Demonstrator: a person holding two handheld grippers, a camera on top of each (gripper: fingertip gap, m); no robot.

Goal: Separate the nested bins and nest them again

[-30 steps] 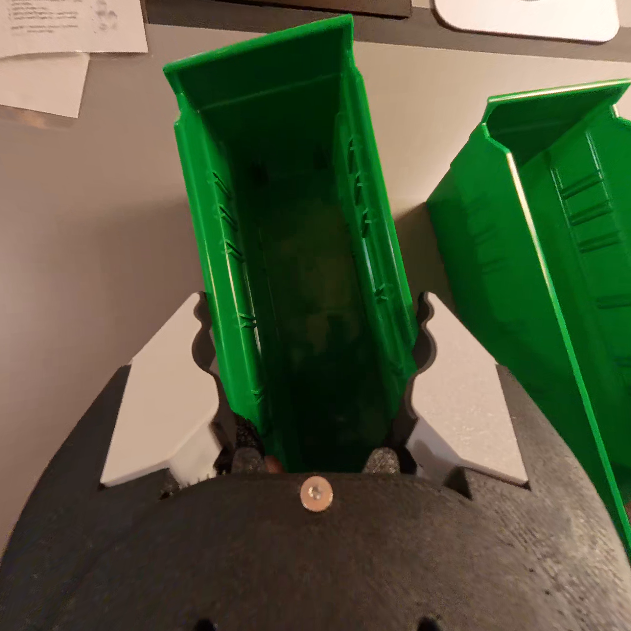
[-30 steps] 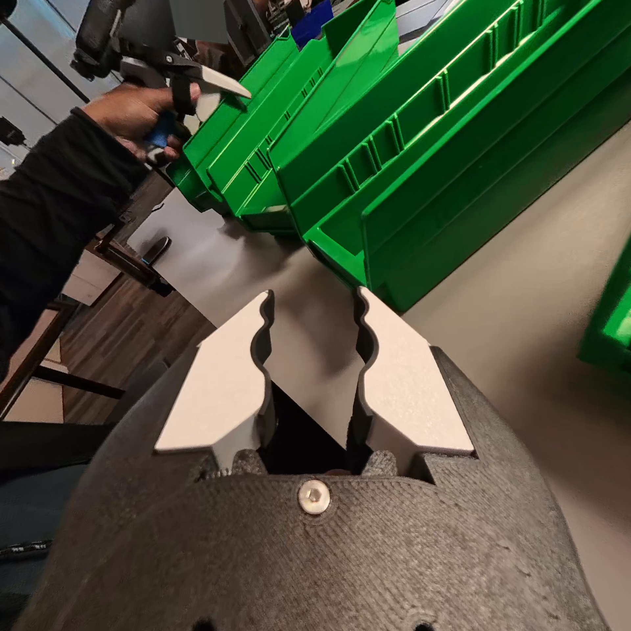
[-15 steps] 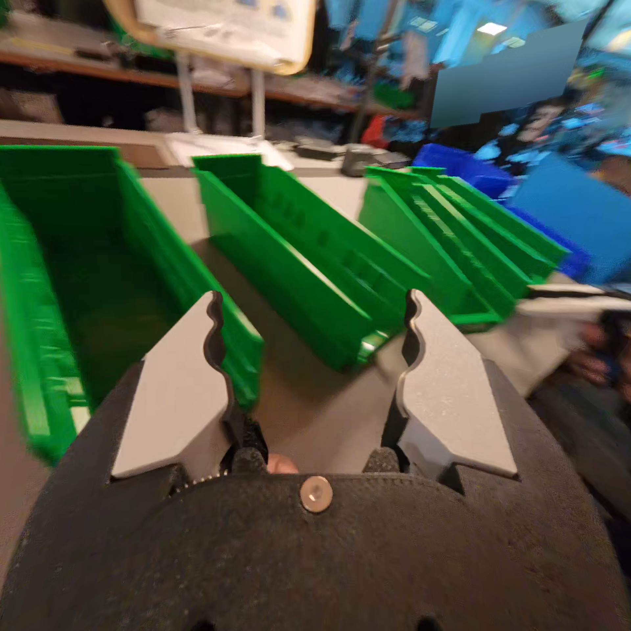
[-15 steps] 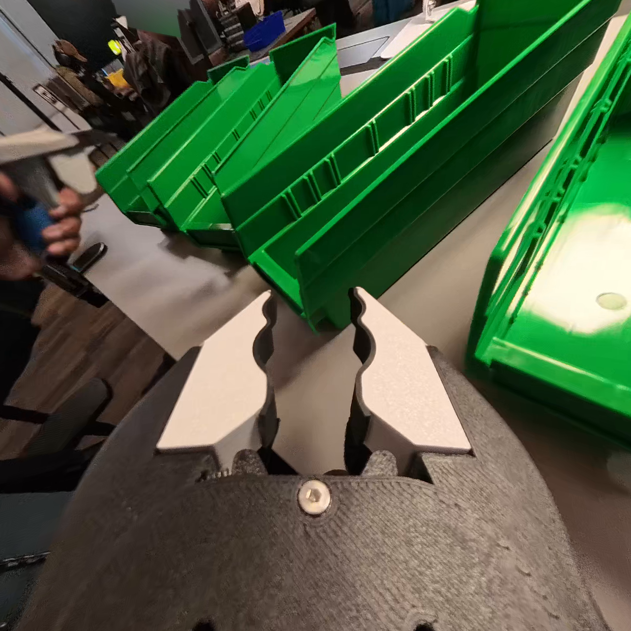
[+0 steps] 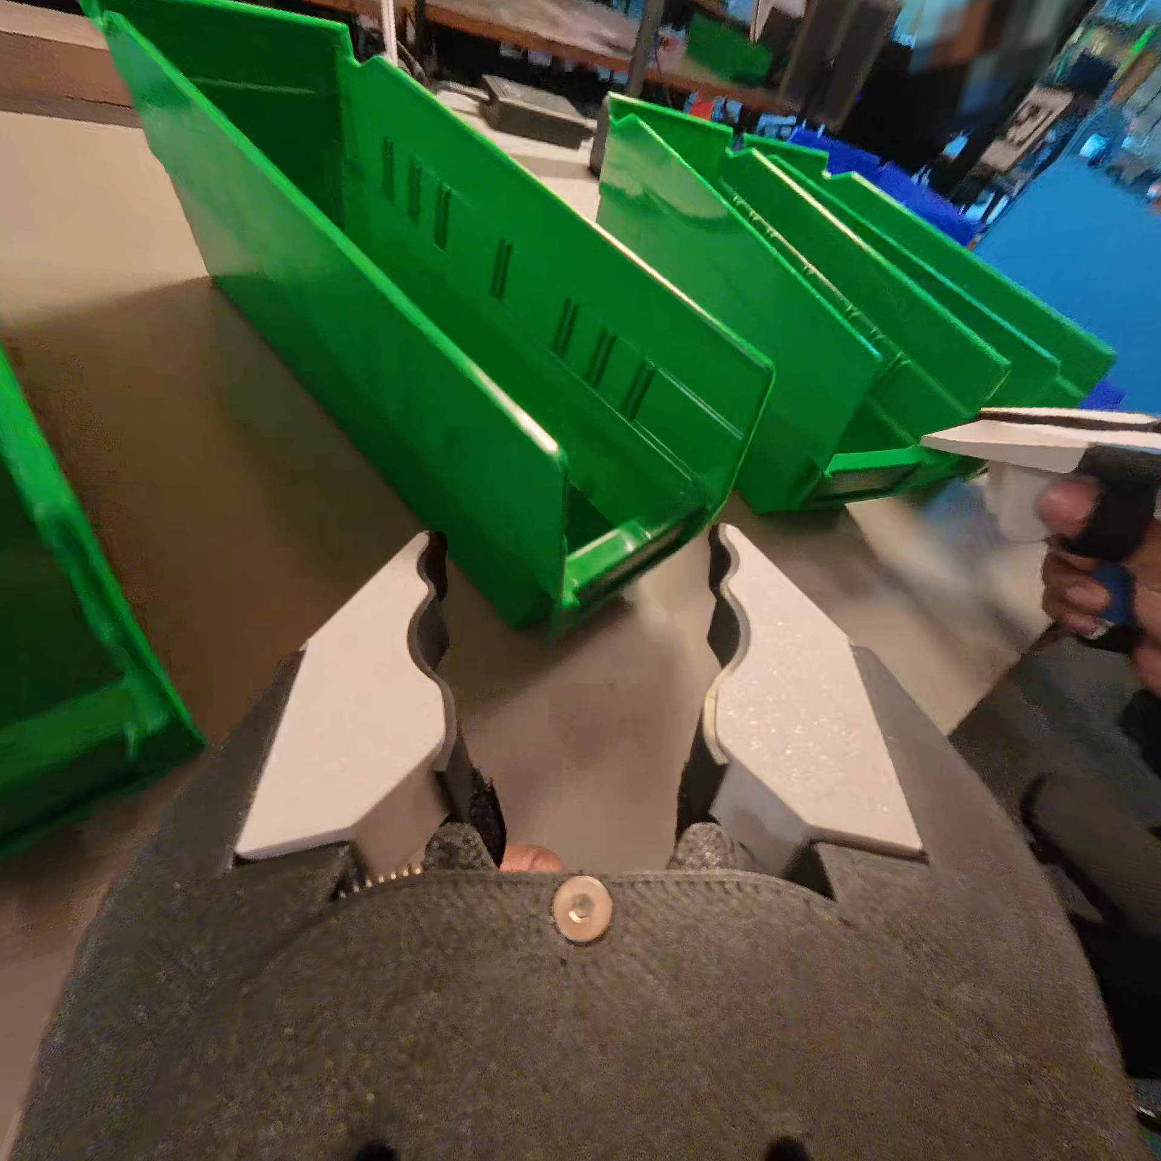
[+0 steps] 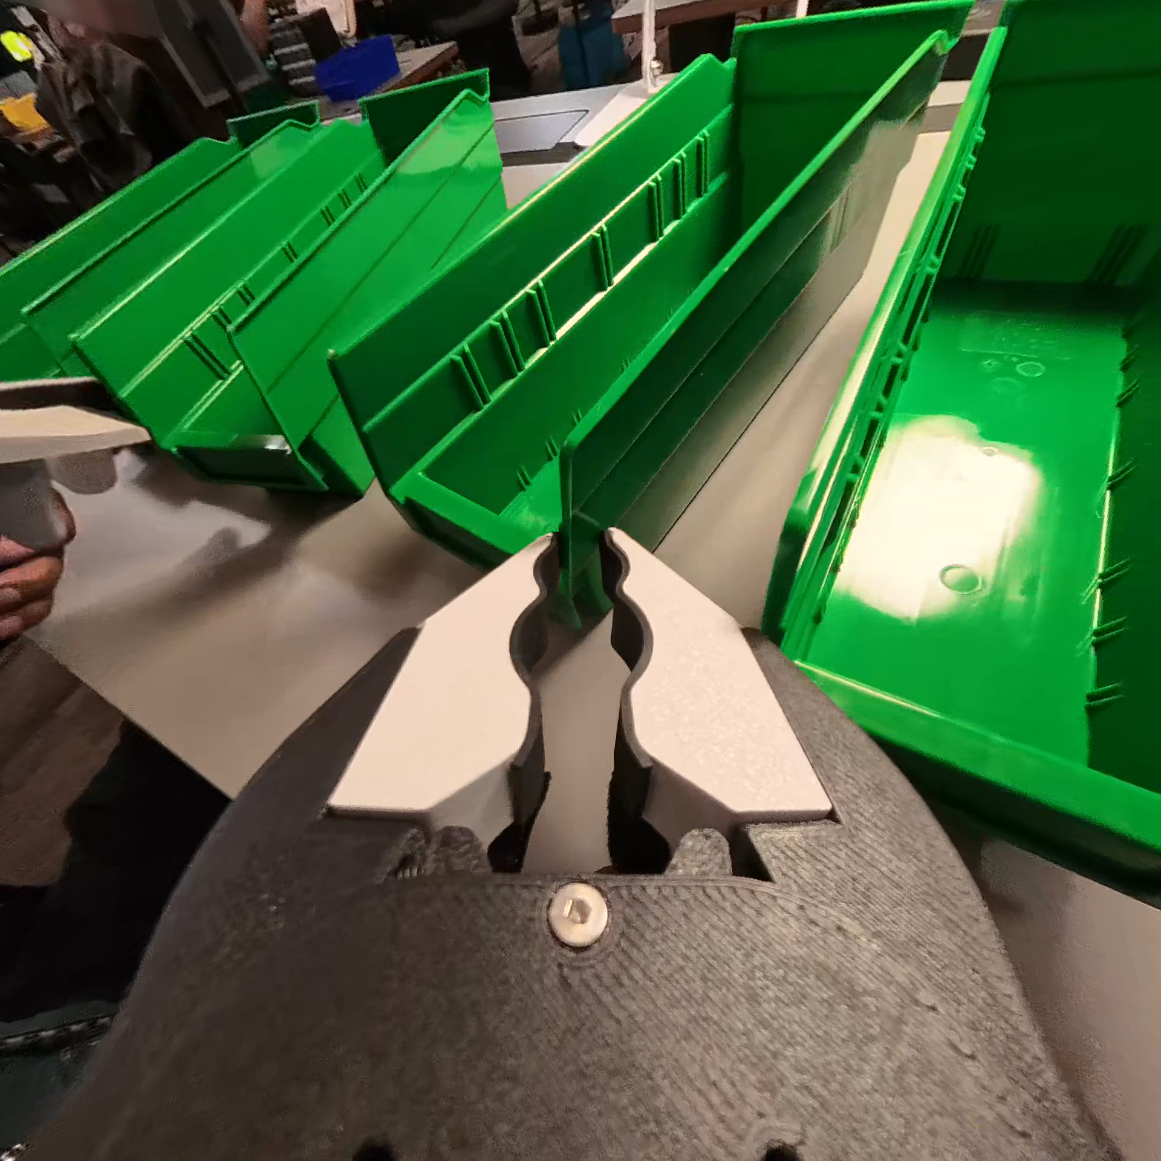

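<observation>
Middle green bin (image 6: pixel 628 327): on worktop (image 6: pixel 239 603), open strips either side; nested stack (image 6: pixel 207 270) to its left, wide bin (image 6: pixel 980 502) to its right. Right gripper (image 6: pixel 581 553): jaws narrowed since earlier, clamped on its near wall corner. Left gripper (image 5: pixel 578 546): jaws parted, holding nothing, narrower than before.
</observation>
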